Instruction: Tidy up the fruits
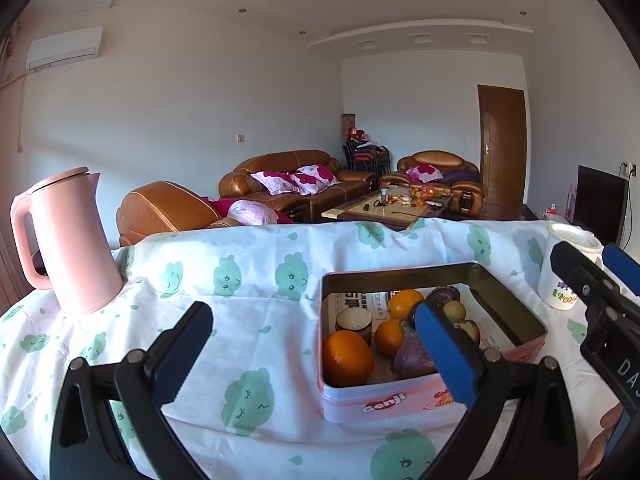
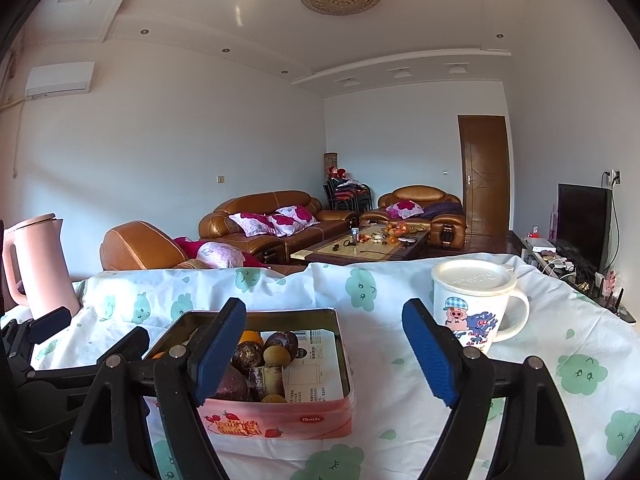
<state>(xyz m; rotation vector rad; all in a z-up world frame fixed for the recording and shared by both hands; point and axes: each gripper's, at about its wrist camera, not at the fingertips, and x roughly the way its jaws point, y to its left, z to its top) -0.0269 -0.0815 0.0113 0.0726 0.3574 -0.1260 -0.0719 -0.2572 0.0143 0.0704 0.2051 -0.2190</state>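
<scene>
Pink tin (image 2: 280, 416) (fruit (image 2: 280, 344) half-hidden behind right tool (image 2: 324, 352))

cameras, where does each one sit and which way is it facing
Left wrist: on the left tongs, facing across the table over the tin; its own open fingers and the right tongs show.
Right wrist: on the right tongs, between tin and mug; open fingers show.
Shared: tin, mug, pink kettle, sofas.
</scene>
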